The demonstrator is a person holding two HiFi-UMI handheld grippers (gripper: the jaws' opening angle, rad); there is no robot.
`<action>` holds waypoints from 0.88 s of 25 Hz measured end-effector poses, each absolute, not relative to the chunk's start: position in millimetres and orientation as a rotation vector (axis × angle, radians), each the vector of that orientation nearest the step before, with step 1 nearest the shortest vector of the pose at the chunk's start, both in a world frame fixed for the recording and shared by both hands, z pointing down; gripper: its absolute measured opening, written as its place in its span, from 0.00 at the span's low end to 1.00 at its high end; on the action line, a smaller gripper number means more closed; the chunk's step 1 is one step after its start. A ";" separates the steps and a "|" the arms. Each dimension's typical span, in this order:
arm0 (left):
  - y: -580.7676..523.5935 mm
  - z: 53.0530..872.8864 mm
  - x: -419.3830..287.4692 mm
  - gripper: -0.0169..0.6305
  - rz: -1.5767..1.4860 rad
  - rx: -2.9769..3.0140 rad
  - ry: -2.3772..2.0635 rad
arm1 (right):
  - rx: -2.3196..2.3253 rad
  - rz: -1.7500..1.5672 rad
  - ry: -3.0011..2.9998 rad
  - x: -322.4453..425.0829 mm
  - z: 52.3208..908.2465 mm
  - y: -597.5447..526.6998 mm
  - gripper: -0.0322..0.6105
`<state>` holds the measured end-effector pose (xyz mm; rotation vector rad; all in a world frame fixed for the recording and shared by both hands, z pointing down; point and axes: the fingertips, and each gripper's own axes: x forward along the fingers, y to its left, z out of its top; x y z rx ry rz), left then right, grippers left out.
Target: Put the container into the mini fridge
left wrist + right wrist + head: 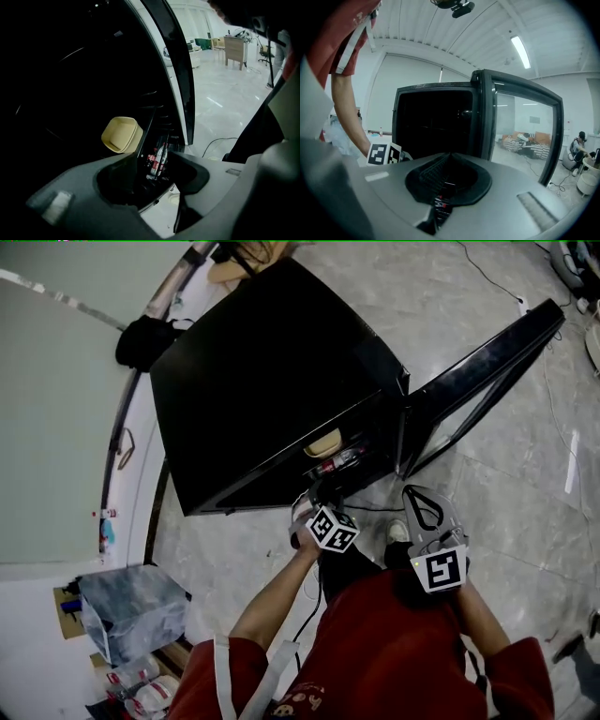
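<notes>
Big open lab/office hall, not a home. Glossy stone-tile floor (506, 484) runs a long way back, with loose cables (487, 276) trailing across it to a white plug (523, 306). Ribbed white ceiling (440, 28) with a strip light (520, 51). Wooden desk (235, 49) and office chair (265, 50) at the far end. Sofa (536, 138) by the back wall, a person (580, 146) sitting near it. Mini fridge (272, 381) stands straight on the floor. Cardboard box (66, 610) and plastic-wrapped bundle (131, 610) parked at the wall. Test-setup feel.

The right gripper (449, 155), jaws together, faces the dark mini fridge (433, 122), whose door (520, 131) stands open.
</notes>
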<state>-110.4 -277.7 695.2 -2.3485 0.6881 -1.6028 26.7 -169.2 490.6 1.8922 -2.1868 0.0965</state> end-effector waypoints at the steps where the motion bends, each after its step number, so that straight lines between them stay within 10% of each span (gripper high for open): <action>1: -273.2 690.0 -111.3 0.35 -1.582 -2.376 0.711 | 1.876 0.091 -2.199 23.9 490.6 -170.7 0.05; 22: -203.6 580.3 -213.0 0.35 -1.130 -2.645 1.534 | 1.548 0.009 -2.435 -60.1 474.2 -197.7 0.05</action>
